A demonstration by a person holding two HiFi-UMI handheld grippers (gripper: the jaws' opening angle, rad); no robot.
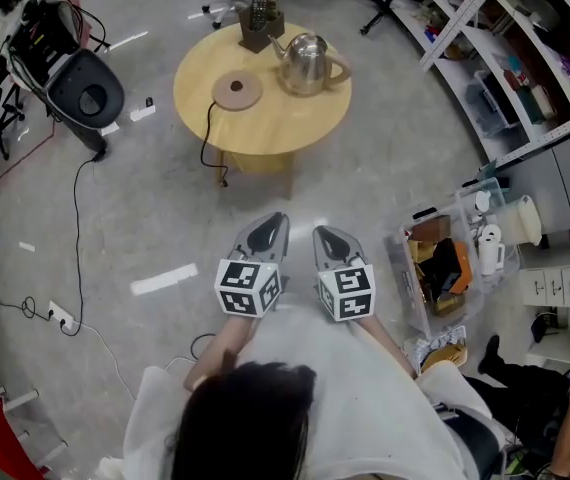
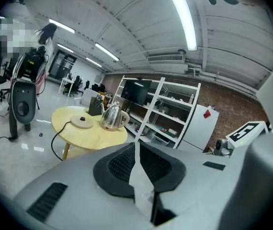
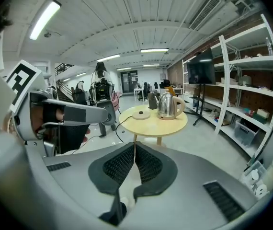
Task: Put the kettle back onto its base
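The shiny, rounded steel kettle [image 1: 307,64] with its curved spout stands on the round pale-wood worktop [image 1: 265,128], just beside its flat disc-shaped base [image 1: 237,91] and not on it. Well apart from the worktop, the left tool [image 1: 278,220] and right tool [image 1: 323,235] each have their ridged black jaws pressed together, with nothing between them.

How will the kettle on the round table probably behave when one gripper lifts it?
The kettle looks like rigid polished metal, so its body is probably slippery; the side handle seems the safer grip. Lifted there, it may tilt toward the spout.
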